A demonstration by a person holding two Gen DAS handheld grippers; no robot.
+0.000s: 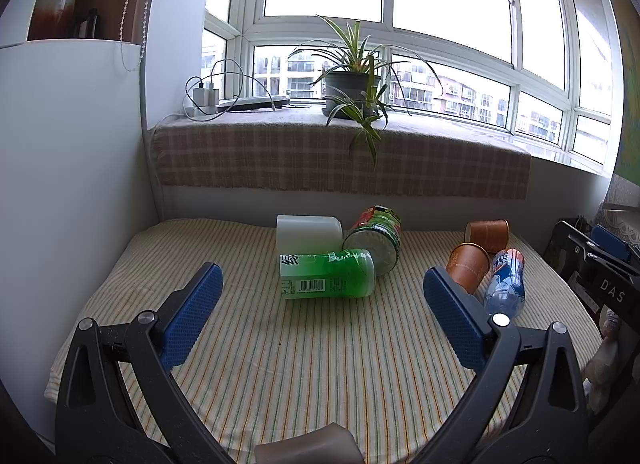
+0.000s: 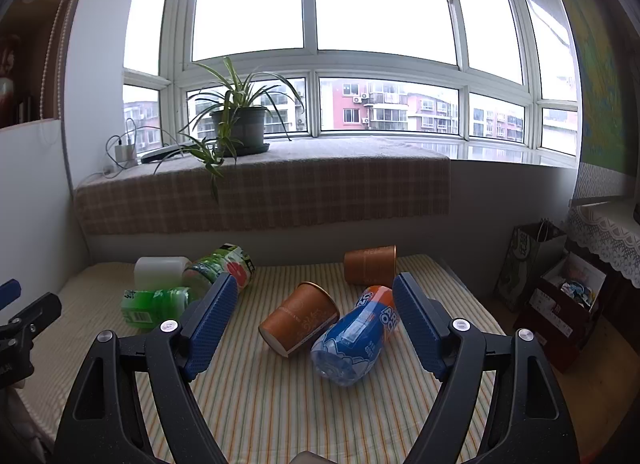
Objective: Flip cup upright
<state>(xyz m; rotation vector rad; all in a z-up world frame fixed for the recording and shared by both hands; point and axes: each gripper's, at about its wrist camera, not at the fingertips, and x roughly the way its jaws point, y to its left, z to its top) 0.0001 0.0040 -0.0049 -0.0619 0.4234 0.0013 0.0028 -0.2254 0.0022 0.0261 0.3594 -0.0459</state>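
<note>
Where the striped cloth (image 2: 280, 404) runs flat, an orange paper cup (image 2: 299, 318) lies on its side, its gold-rimmed mouth tipped up and away, its pale base toward the camera. Its tapered wall touches a blue plastic bottle (image 2: 354, 338) lying just beside it; a second orange cup (image 2: 370, 264) lies on its side farther back, by the wall. The near cup lies ahead of the right gripper (image 2: 314, 292), between its blue textured fingers (image 2: 212, 320) — spread wide, holding nothing. The left gripper (image 1: 322, 278) is likewise wide and empty, its fingers framing a green bottle (image 1: 328, 274), a labelled jar (image 1: 376, 238) and a white container (image 1: 308, 234) — all lying down.
</note>
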